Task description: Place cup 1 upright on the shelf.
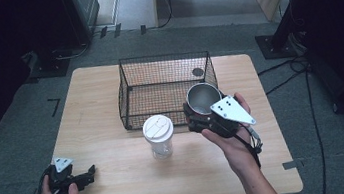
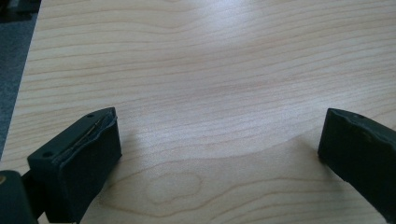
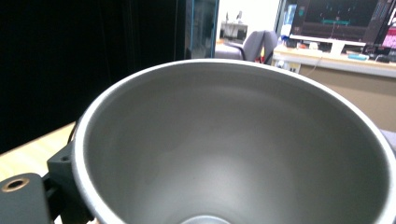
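A: Entry, starting at the right tool (image 1: pixel 198 116). Its jaws are clamped on the steel cup (image 1: pixel 203 97); in the right gripper view the cup's (image 3: pixel 243 140) open mouth sits directly in front of the camera, with a black jaw at its lower left rim. The cup is off the table (image 1: pixel 121 184), upright or nearly so, held above the front right corner of the wire basket (image 1: pixel 131 89).

B: Inside the basket yet?

A: No. From the high view the cup hangs at the basket's near right wall, about over the rim. Whether it is just inside or just outside that wall cannot be told.

B: The left tool?

A: The left tool (image 1: pixel 88 174) rests near the table's front left corner, jaws spread wide and nothing between them; the left gripper view has bare wood (image 2: pixel 210 70) between the two pads.

B: What else is on the table?

A: A clear tumbler with a white lid (image 1: pixel 159 136) stands upright just in front of the basket's near wall, untouched. The basket itself looks empty.

B: Progress estimate?

A: Judged: cup picked up and carried to the basket, so roughly half done for that item. Left: lower it in and let go. The lidded tumbler probably follows.
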Available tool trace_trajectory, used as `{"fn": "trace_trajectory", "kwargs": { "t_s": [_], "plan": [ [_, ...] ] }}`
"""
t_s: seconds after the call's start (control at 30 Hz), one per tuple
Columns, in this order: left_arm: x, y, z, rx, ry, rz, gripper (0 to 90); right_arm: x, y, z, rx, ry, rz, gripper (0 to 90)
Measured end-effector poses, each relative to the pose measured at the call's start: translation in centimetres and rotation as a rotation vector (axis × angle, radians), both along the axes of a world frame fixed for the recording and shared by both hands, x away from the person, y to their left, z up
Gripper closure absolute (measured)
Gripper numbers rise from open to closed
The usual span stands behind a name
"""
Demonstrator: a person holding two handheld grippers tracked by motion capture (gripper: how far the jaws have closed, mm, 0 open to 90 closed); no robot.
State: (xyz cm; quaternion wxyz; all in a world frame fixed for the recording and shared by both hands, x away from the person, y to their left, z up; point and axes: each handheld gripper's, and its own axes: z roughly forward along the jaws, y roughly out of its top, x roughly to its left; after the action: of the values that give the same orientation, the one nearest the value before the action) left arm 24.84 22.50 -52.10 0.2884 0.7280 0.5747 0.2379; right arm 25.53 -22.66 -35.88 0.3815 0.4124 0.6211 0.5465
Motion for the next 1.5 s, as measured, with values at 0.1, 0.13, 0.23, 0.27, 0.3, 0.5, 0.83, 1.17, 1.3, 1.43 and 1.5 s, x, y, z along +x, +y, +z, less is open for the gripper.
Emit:
{"fn": "trace_trajectory", "kwargs": {
  "t_s": [0.1, 0.13, 0.23, 0.27, 0.3, 0.5, 0.83, 1.17, 1.3, 1.43, 1.5],
  "plan": [
    [0.0, 0.0, 0.0, 0.0, 0.0, 0.0, 0.0, 0.8, 0.2, -0.3, 0.0, -0.061, -0.007, 6.8],
    [0.0, 0.0, 0.0, 0.0, 0.0, 0.0, 0.0, 1.1, 0.3, -0.4, -0.008, -0.07, -0.013, 6.8],
    [0.0, 0.0, 0.0, 0.0, 0.0, 0.0, 0.0, 1.8, 0.5, -0.5, 0.01, -0.079, -0.013, 6.8],
    [0.0, 0.0, 0.0, 0.0, 0.0, 0.0, 0.0, 1.8, 0.5, -0.5, 0.01, -0.079, -0.013, 6.8],
    [0.0, 0.0, 0.0, 0.0, 0.0, 0.0, 0.0, 2.3, 0.6, -0.5, 0.014, -0.092, -0.017, 6.8],
    [0.0, 0.0, 0.0, -0.001, -0.001, 0.001, 0.0, 3.7, 0.9, -0.3, 0.039, -0.107, -0.023, 6.7],
    [0.0, 0.0, 0.0, -0.001, -0.001, 0.001, 0.0, 7.6, 1.5, -0.3, 0.045, -0.106, -0.052, 6.6],
    [0.0, 0.0, 0.0, 0.0, -0.001, 0.001, 0.0, 10.3, 2.1, -1.2, 0.035, -0.078, -0.077, 6.5],
    [0.0, 0.0, 0.0, 0.0, 0.0, 0.0, 0.0, 11.7, 2.2, -1.7, 0.043, -0.06, -0.09, 6.5],
    [0.0, 0.0, 0.0, 0.0, 0.0, 0.0, 0.0, 12.6, 2.2, -2.0, 0.05, -0.047, -0.1, 6.5],
    [0.0, 0.0, 0.0, 0.0, 0.0, 0.0, 0.0, 13.1, 2.3, -2.1, 0.047, -0.042, -0.105, 6.5]
  ]
}}
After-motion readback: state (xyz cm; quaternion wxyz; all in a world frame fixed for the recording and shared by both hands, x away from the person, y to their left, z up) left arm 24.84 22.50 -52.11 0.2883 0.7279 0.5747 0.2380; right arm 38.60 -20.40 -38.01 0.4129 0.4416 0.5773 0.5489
